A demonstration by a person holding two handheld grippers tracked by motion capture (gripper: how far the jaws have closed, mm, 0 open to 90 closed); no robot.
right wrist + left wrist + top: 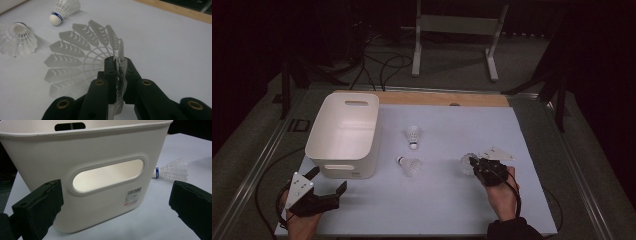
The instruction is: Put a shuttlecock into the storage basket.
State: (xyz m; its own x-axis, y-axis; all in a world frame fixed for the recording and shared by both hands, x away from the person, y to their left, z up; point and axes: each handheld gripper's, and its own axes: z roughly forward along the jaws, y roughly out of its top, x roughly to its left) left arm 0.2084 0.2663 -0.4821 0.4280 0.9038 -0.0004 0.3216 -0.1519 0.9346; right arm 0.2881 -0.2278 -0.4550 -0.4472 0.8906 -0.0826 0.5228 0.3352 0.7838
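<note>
Clenched on the plastic skirt of a shuttlecock point(82, 65), the right gripper point(119, 65) holds it at the bench's point(452, 200) four o'clock. Two more shuttlecocks point(410, 166) lie near centre. At eight o'clock, the left gripper point(328, 181) stands released beside the white bin point(343, 135).

The held shuttlecock point(82, 57) is white plastic with a slotted, feather-patterned skirt. One side of the skirt is squashed flat between the pads of the right gripper point(119, 67), and the rest fans out toward nine o'clock of the jaws in the right gripper view. In the high view it point(467, 161) sits at four o'clock of the table's middle.
</note>
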